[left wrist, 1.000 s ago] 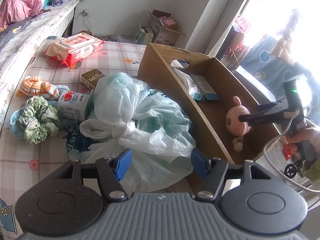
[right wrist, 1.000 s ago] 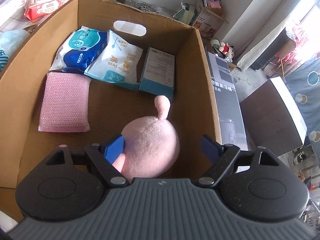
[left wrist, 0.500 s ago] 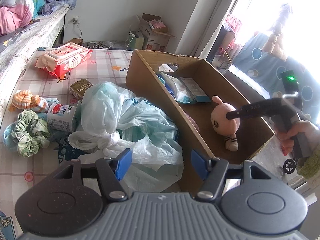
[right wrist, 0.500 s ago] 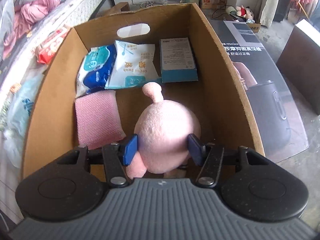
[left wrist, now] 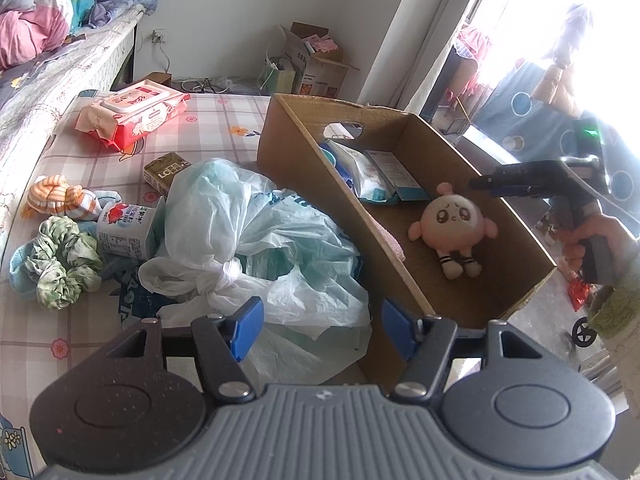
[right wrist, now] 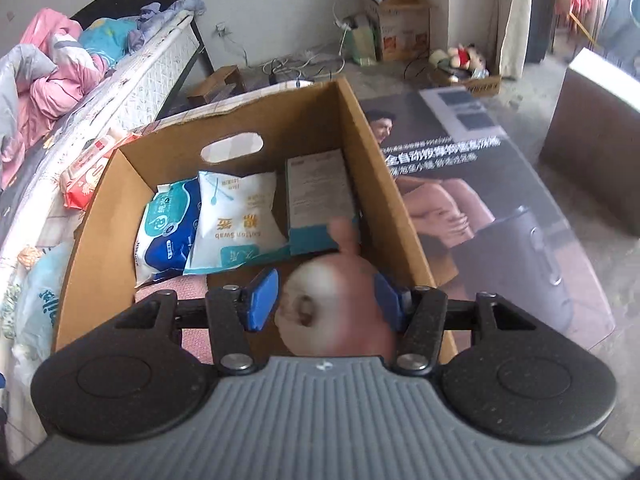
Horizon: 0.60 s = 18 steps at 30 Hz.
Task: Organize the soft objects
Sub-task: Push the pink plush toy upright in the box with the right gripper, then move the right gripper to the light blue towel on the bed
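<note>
Plush doll (left wrist: 450,227) lies face up on the floor of the cardboard box (left wrist: 352,216), apparently released. Right gripper (right wrist: 325,299) hangs above it, jaws parted, nothing held; the blurred view leaves contact uncertain. Left gripper (left wrist: 316,326) is wide, empty, over the plastic bag (left wrist: 256,232). We judge the next soft item, likely the scrunchie (left wrist: 64,266), needs collecting. Box also holds 2 pouches, 1 carton, 1 pink pad.

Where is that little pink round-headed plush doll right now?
In the left wrist view, the pink plush doll lies face-up on the floor of the brown cardboard box, just before the blue-edged packets, below the right gripper.
</note>
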Available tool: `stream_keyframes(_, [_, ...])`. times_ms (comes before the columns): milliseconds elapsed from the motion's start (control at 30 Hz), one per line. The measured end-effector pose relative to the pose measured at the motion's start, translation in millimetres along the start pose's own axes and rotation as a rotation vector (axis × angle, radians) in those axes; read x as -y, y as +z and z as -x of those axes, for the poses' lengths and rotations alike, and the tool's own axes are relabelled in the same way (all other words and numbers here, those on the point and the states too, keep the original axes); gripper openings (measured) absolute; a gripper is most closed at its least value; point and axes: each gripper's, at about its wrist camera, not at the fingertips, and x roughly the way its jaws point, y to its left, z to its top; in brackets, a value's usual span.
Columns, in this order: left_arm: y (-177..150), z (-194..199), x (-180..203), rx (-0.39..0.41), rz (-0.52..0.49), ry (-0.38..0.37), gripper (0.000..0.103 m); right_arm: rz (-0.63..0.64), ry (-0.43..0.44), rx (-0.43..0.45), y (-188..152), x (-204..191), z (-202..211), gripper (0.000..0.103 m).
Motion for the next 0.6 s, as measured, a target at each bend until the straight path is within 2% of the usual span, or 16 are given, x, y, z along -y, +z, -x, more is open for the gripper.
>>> stream_keyframes(133, [0.1, -3.4, 2.2, -0.009, -0.001, 0.001, 0.067, 0.081, -0.122, 0.077, -2.7, -1.6, 16.4, 0.053])
stream_keyframes(233, [-1.6, -1.9, 4.0, -0.003, -0.011, 0.007, 0.067, 0.041, -0.103, 0.087, -4.5, 10.4, 25.2, 0.053])
stream_keyframes(333, [-3.4, 1.2, 2.2, 0.002, -0.011, 0.025, 0.067, 0.015, -0.086, 0.122, -14.5, 15.6, 42.7, 0.058])
stream_keyframes(467, [-9.6, 14.3, -6.1, 0.023, -0.011, 0.062, 0.069, -0.05, -0.019, 0.177, -32.4, 9.1, 71.0, 0.062])
stream_keyframes(600, [-22.1, 34.3, -22.1, 0.042, 0.013, 0.108, 0.074, -0.112, 0.124, 0.22, -55.7, -5.8, 98.8, 0.07])
